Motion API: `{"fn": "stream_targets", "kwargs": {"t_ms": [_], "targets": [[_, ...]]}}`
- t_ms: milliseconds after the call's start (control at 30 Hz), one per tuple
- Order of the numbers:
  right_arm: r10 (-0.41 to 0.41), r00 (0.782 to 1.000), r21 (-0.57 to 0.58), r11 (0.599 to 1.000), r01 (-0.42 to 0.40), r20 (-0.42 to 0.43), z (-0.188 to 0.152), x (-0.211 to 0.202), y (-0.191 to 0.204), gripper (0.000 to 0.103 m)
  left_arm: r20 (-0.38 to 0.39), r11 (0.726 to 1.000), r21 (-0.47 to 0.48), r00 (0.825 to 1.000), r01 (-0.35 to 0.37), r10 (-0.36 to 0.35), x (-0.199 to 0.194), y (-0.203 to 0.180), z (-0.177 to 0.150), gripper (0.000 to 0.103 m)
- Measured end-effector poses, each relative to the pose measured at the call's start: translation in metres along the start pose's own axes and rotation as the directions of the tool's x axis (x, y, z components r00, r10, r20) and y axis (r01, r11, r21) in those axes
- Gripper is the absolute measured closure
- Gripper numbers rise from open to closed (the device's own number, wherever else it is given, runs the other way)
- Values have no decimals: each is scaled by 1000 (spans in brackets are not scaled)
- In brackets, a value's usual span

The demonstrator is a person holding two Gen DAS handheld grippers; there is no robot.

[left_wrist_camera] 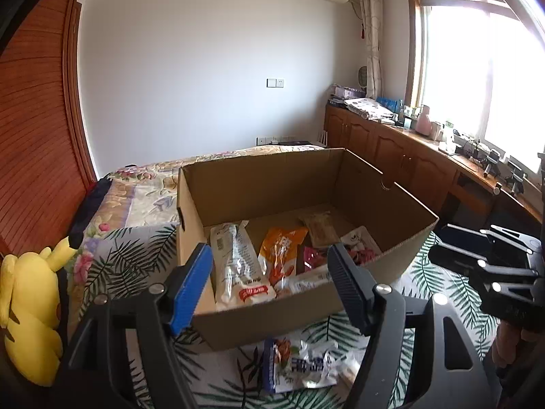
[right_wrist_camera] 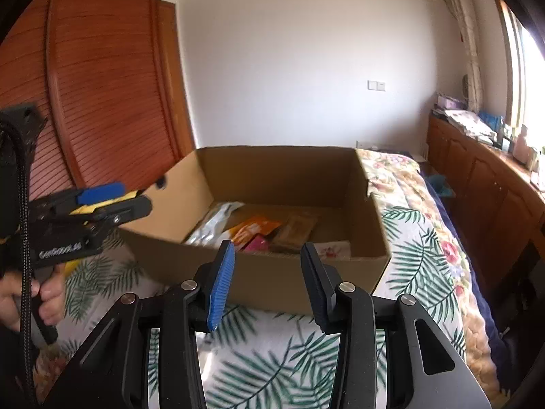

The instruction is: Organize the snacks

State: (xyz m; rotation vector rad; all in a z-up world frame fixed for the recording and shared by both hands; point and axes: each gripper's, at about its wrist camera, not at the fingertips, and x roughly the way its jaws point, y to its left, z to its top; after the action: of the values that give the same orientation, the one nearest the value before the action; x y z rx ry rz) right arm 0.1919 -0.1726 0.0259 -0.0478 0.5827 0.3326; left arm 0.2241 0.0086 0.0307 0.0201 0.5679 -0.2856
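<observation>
An open cardboard box point(left_wrist_camera: 279, 310) stands on the bed and holds several snack packets, among them a clear white one point(left_wrist_camera: 238, 266) and an orange one point(left_wrist_camera: 281, 250). One blue and white snack packet point(left_wrist_camera: 299, 364) lies on the bedspread in front of the box. My left gripper point(left_wrist_camera: 269, 255) is open and empty, above the box's near wall. My right gripper point(right_wrist_camera: 267, 250) is open and empty, just short of the box point(right_wrist_camera: 272, 279). Each gripper shows in the other's view, the right gripper point(left_wrist_camera: 477, 255) at the right and the left gripper point(right_wrist_camera: 112, 201) at the left.
A yellow plush toy point(left_wrist_camera: 30, 310) lies on the bed at the left. A wooden louvred wardrobe point(right_wrist_camera: 102, 85) stands behind it. Wooden cabinets point(left_wrist_camera: 408, 156) with clutter run under the window on the right. The leaf-print bedspread point(right_wrist_camera: 272, 358) surrounds the box.
</observation>
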Motion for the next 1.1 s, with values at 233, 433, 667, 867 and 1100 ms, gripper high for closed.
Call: {"fn": "stream_targets", "kwargs": {"t_ms": [233, 433, 667, 867, 1100], "targets": [[43, 999, -6, 999, -44, -33, -24, -1, 18, 62, 10, 1000, 25, 1000, -6, 6, -19, 0, -21, 32], [62, 995, -30, 997, -65, -83, -48, 9, 34, 62, 22, 998, 61, 1000, -23, 22, -30, -3, -47, 32], [83, 984, -47, 995, -92, -158, -78, 29, 51, 62, -11, 999, 48, 1000, -26, 27, -19, 3, -82, 32], [96, 969, -60, 992, -112, -226, -97, 46, 63, 63, -56, 1000, 11, 998, -20, 20, -7, 13, -99, 32], [80, 951, -79, 991, -109, -299, -106, 62, 73, 65, -84, 1000, 11, 996, -21, 22, 1, 13, -111, 32]]}}
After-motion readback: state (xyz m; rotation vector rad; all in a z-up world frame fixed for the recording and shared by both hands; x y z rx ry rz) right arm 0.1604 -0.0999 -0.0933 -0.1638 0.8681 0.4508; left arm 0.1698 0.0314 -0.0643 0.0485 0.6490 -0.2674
